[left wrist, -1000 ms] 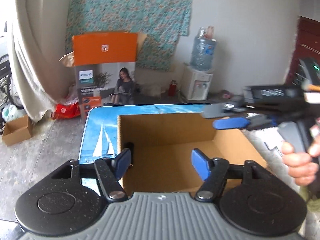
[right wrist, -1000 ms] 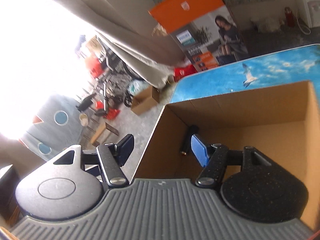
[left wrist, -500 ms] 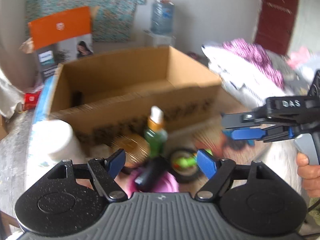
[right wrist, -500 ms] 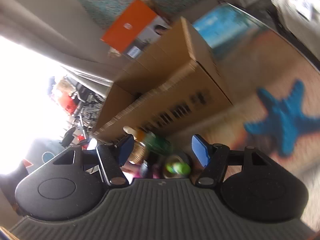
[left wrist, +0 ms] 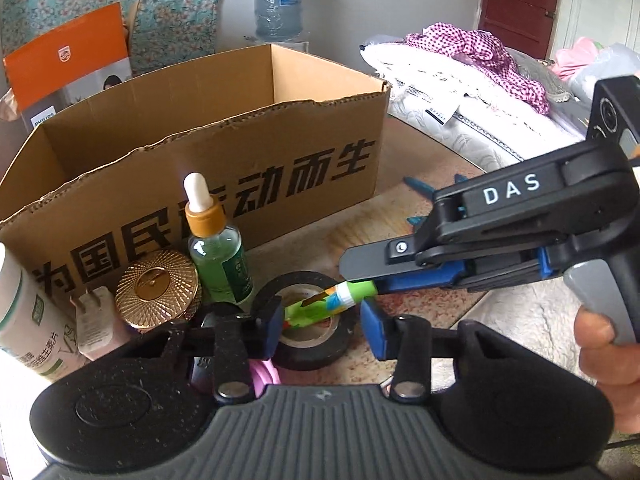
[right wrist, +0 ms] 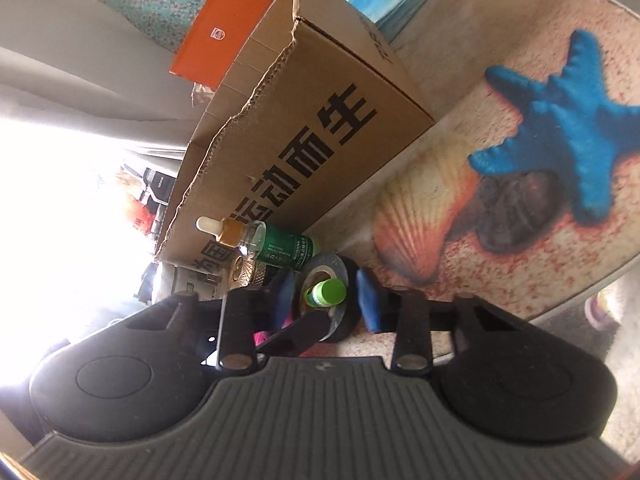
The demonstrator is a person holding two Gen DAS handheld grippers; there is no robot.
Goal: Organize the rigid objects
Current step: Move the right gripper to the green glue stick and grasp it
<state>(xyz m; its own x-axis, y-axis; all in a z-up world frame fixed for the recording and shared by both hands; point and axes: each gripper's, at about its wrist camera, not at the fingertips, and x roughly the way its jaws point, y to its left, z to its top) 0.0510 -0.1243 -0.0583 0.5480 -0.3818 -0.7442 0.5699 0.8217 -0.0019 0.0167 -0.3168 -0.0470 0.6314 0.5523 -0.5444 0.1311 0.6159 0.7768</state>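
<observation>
While both claws gape, the green tube (left wrist: 320, 306) lies tilted across the tape roll (left wrist: 340, 344).

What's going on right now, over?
Both grippers open. Right gripper straddles green tube lying in black tape roll. Left gripper alongside, empty. Dropper bottle crowds close.

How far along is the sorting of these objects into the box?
Done: unclear, the cardboard box hides its inside. In hand: nothing yet; the right gripper, fingers open, straddles the green tube lying in the tape roll. To do: dropper bottle, gold jar and white bottle stand outside the box; the left gripper is open.
</observation>
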